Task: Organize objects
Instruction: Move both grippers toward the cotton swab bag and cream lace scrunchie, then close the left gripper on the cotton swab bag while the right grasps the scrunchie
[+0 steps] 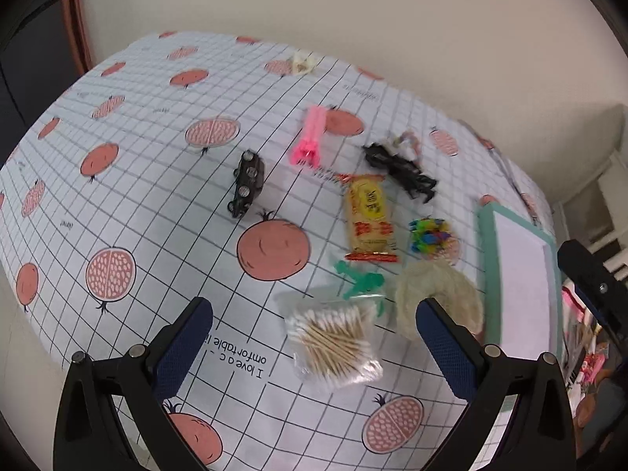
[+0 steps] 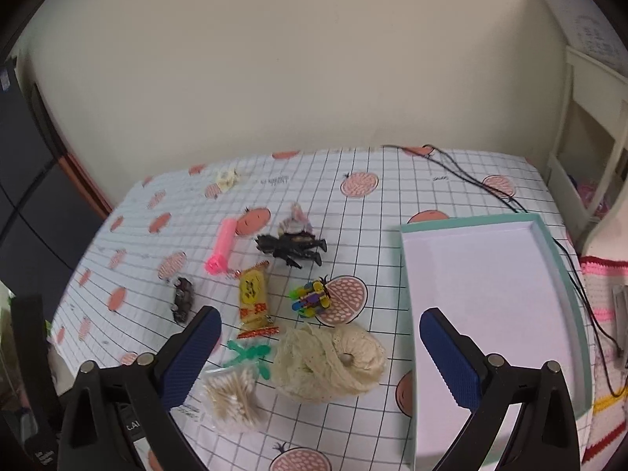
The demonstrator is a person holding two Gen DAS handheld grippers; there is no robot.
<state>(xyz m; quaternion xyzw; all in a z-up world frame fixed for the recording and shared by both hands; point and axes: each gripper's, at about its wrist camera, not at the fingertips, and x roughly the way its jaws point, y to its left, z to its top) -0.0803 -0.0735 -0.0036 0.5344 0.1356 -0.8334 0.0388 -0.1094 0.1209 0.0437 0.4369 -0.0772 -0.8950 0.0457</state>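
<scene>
Small objects lie scattered on a grid-patterned tablecloth: a bag of cotton swabs (image 1: 333,343) (image 2: 233,396), a cream lace roll (image 1: 439,298) (image 2: 327,361), a green plastic figure (image 1: 359,280) (image 2: 249,353), a yellow snack packet (image 1: 369,216) (image 2: 254,298), colourful clips (image 1: 429,235) (image 2: 312,298), a black toy (image 1: 400,167) (image 2: 292,247), a pink tube (image 1: 310,137) (image 2: 221,249) and a dark toy car (image 1: 247,184) (image 2: 183,300). A teal-rimmed white tray (image 1: 484,243) (image 2: 565,274) sits at the right. My left gripper (image 1: 314,337) hangs open above the swabs. Over the lace roll, my right gripper (image 2: 320,349) is open and holds nothing.
A pale crumpled wrapper (image 1: 302,63) (image 2: 227,180) lies near the table's far edge. A black cable (image 2: 475,184) runs along the right side past the tray. A wall stands behind the table, with white shelving (image 2: 588,129) at the right.
</scene>
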